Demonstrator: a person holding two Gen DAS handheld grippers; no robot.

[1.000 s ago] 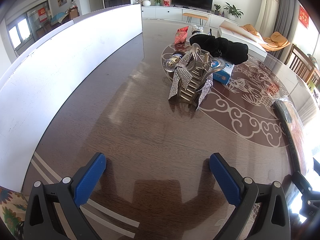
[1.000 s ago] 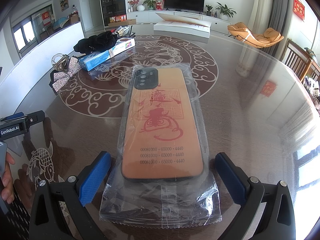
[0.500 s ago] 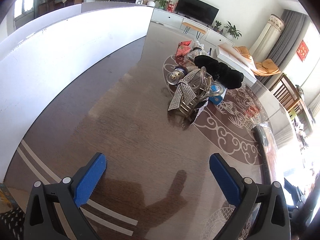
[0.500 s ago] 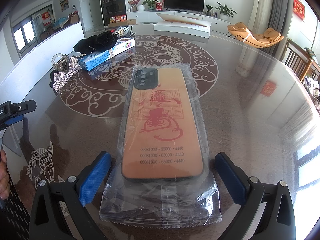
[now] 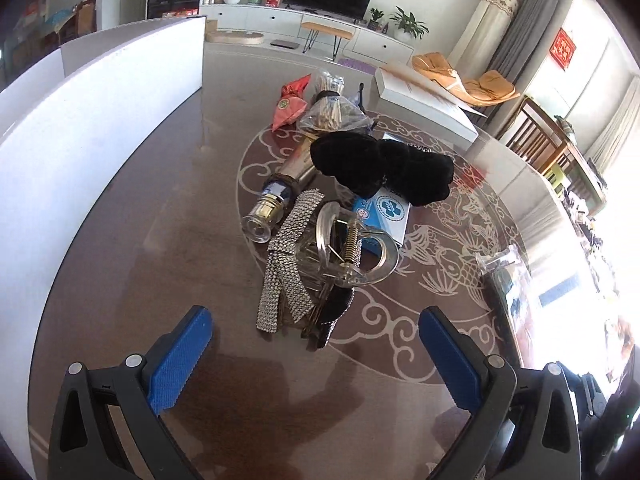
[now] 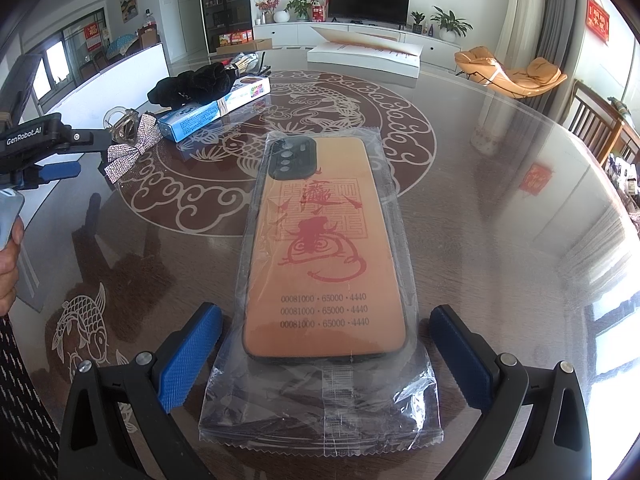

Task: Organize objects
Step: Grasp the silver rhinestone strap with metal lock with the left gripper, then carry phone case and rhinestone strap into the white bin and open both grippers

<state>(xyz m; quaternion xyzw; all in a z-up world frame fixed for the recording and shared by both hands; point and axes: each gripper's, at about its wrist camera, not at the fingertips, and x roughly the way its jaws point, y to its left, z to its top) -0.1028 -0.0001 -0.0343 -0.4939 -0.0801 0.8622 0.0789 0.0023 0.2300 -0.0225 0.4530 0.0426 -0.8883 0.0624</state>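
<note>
Our left gripper (image 5: 316, 344) hangs spread wide above the table (image 5: 160, 240), just short of the rhinestone hair clip (image 5: 320, 256). Our right gripper (image 6: 326, 346), likewise spread, straddles the bagged phone case (image 6: 320, 248) lying flat on the glass, pads not touching it.

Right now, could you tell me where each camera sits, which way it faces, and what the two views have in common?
Left wrist: on the left gripper, open, looking down along its fingers at the rhinestone hair claw, the blue box and the black scrunchie; only its own fingers show.
Right wrist: on the right gripper, open astride the bagged phone case, facing across the glass table; the left gripper and a hand show at its left edge.
Shared: claw, box, scrunchie, phone case, TV wall.
</note>
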